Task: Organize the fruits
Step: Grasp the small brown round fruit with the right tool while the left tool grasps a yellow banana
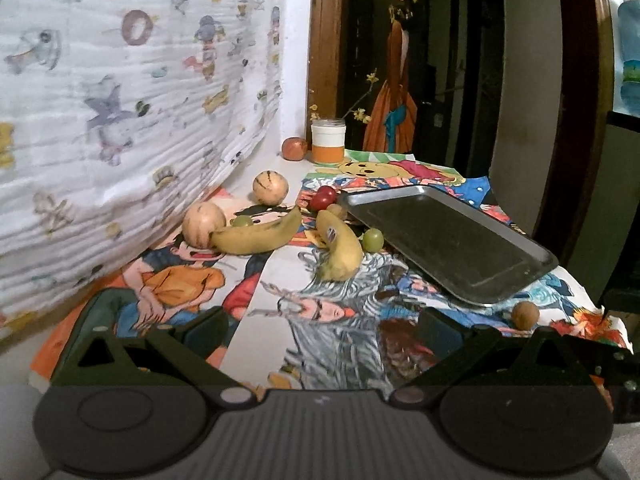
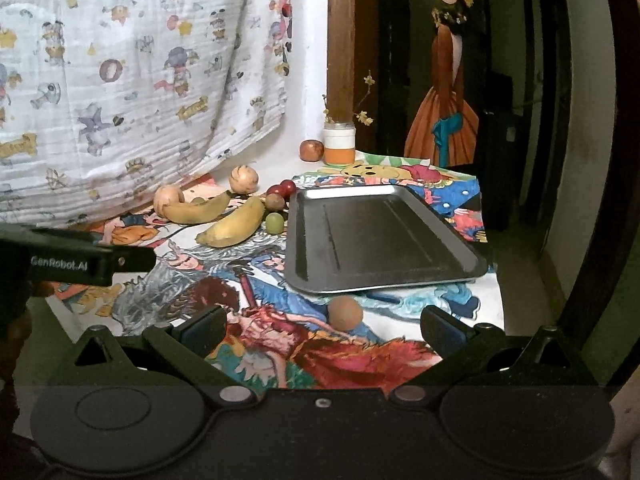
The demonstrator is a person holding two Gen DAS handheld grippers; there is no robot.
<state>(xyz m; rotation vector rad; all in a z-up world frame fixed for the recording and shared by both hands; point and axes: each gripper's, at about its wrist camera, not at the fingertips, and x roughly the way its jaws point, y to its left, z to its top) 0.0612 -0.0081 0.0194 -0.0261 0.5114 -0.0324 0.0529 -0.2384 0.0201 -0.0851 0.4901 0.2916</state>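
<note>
A bare metal tray (image 1: 448, 240) (image 2: 380, 240) lies on the cartoon-print cloth. Left of it are two bananas (image 1: 256, 236) (image 1: 340, 248) (image 2: 232, 226), two pale round melons (image 1: 270, 187) (image 1: 203, 224) (image 2: 243, 179), green grapes (image 1: 373, 239) (image 2: 275, 222) and red cherries (image 1: 323, 197) (image 2: 282, 189). A small brown round fruit (image 1: 525, 314) (image 2: 345, 312) sits in front of the tray. My left gripper (image 1: 324, 328) is open over the cloth, short of the bananas. My right gripper (image 2: 322, 328) is open with the brown fruit just ahead, between its fingers. Neither holds anything.
A white and orange jar (image 1: 328, 142) (image 2: 339, 146) with a flower sprig and a reddish apple (image 1: 294, 149) (image 2: 311, 150) stand at the back by the wall. A patterned sheet (image 1: 120, 120) hangs on the left. The table edge (image 2: 496, 280) drops off on the right.
</note>
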